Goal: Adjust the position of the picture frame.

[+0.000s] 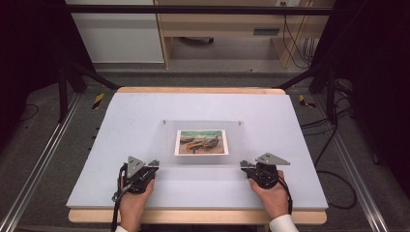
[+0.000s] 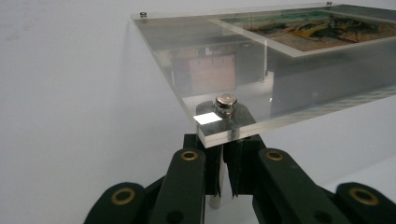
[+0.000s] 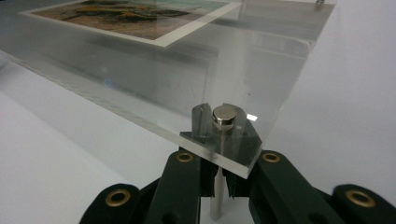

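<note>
Pale and bare, the desk is carrying a clear frame with a picture lying in its middle. Both hands are reaching in from the near edge. The left gripper is sitting at the frame's near left corner, its jaws drawn narrow around the metal post under that corner, just below the round screw head. The right gripper is doing the same at the near right corner, jaws pinching the post beneath its screw head. Between them the frame is lying level at the centre of the desk, its far corners showing two more small screws, and wooden furniture is standing beyond the far edge.
</note>
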{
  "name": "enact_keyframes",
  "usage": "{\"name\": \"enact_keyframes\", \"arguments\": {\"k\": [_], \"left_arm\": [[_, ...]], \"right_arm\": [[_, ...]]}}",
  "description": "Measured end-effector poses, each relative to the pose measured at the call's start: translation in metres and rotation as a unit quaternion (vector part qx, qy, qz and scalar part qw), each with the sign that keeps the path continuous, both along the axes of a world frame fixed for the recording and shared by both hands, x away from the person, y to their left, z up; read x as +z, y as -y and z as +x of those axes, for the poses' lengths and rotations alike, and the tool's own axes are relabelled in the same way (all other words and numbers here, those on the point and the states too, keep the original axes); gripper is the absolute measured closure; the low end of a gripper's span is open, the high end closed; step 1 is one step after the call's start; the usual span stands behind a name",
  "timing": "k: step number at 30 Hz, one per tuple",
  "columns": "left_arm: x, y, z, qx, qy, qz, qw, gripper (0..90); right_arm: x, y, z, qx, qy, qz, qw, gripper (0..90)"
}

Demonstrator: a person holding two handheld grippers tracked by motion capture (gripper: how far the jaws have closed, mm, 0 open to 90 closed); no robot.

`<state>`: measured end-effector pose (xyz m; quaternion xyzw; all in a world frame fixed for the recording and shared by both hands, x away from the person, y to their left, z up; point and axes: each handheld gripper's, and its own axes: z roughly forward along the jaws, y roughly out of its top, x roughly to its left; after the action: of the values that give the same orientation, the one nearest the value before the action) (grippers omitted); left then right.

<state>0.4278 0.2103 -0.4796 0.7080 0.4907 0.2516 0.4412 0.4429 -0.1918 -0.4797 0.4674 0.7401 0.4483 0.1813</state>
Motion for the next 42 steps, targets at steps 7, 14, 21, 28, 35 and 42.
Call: {"name": "enact_keyframes", "arguments": {"k": [7, 14, 21, 28, 35, 42], "left_arm": [[0.0, -0.001, 0.001, -0.004, -0.003, -0.004, 1.0, 83.4], [0.0, -0.002, 0.001, -0.005, -0.005, -0.006, 1.0, 82.3], [-0.001, 0.0, 0.001, -0.008, -0.009, -0.002, 0.9999, 75.1], [0.0, 0.002, -0.001, 0.005, 0.003, 0.017, 0.9998, 57.9], [0.0, 0.005, -0.002, -0.002, -0.015, 0.016, 0.9998, 36.3], [0.003, 0.007, -0.006, -0.027, -0.033, 0.011, 0.999, 21.3]], "right_arm": [[0.0, 0.0, 0.0, 0.002, -0.002, 0.001, 1.0, 84.1], [0.0, 0.001, 0.0, 0.003, -0.002, 0.002, 1.0, 82.6], [0.001, 0.0, -0.001, 0.003, -0.003, 0.002, 1.0, 74.0], [0.003, 0.001, -0.004, -0.007, -0.003, -0.004, 1.0, 49.9], [0.008, 0.003, -0.014, -0.017, 0.006, -0.032, 0.9993, 29.0], [0.014, 0.012, -0.026, -0.022, 0.018, -0.035, 0.999, 15.8]]}}
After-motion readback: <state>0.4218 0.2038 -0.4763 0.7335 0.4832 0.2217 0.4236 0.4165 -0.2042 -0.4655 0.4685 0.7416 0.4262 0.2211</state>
